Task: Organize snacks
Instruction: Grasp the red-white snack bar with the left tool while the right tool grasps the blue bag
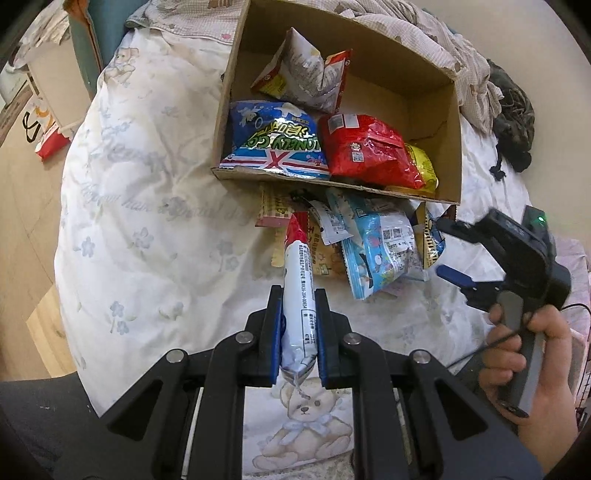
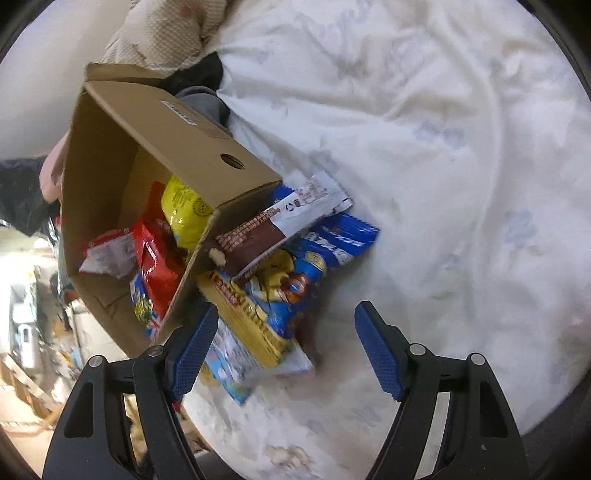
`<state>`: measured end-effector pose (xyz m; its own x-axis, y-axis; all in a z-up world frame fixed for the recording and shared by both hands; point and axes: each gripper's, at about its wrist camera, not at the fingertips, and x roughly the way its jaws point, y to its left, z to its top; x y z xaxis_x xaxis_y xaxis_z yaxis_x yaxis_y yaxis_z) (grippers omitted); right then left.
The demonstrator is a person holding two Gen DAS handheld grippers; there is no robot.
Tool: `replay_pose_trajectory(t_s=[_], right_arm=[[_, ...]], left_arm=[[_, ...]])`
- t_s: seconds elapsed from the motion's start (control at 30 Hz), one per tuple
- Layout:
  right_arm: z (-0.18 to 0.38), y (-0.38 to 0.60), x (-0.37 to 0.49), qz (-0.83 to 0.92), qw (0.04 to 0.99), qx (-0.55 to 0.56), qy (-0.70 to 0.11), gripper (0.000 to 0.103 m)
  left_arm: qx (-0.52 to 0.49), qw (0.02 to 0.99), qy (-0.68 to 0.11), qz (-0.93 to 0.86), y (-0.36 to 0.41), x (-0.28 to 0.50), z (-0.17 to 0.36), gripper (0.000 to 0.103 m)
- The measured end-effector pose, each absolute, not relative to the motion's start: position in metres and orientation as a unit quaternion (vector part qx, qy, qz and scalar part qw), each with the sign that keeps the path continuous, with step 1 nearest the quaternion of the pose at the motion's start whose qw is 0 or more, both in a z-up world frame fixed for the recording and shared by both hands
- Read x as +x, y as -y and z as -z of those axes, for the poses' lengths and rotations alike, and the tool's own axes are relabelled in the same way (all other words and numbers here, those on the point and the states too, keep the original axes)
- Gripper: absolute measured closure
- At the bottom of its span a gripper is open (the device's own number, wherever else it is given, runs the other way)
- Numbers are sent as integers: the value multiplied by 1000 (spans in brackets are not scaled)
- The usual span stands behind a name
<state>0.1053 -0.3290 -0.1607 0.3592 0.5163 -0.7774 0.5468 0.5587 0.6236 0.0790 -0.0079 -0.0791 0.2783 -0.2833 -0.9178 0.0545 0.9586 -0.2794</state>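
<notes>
Snack pile (image 1: 373,243) — half hidden behind box (image 1: 332,186)

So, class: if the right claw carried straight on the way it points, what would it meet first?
Probably the loose snack pile beside the cardboard box, most likely the yellow packet on top. The right claw is open and empty, though depth is unclear.

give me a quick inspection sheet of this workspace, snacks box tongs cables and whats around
surface: white floral quilt on a bed
job's things: cardboard box holding several snack bags; loose snack pile on the quilt just outside it
clutter: rumpled blanket and dark cloth behind the box
tongs: left tongs shut on a white snack packet; right tongs open above the pile, nothing held
cables: thin black cable by the person's hand
surroundings: wooden floor, paper bag
</notes>
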Motion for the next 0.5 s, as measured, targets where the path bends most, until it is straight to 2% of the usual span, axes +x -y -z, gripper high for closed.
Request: replay_pose_trajectory(t_s=[0.03, 0.1, 0.13, 0.17, 0.27, 0.5], right_arm=[[164, 329, 107, 14, 677, 475, -563, 25], [173, 327, 110, 26, 675, 480, -559, 31], [175, 327, 110, 28, 674, 485, -557, 42], [176, 326, 109, 27, 673, 488, -555, 61], [166, 319, 100, 17, 685, 467, -558, 81], [129, 305, 61, -15, 710, 431, -557, 88]], left_arm=[[-94, 795, -590, 107, 9, 79, 79, 91], [-87, 798, -587, 106, 11, 79, 79, 91], [-84, 799, -586, 105, 11, 79, 79, 91], [-83, 800, -586, 103, 11, 79, 80, 91], [-88, 800, -585, 102, 9, 80, 79, 91], [-93, 807, -573, 111, 12, 81, 69, 91]])
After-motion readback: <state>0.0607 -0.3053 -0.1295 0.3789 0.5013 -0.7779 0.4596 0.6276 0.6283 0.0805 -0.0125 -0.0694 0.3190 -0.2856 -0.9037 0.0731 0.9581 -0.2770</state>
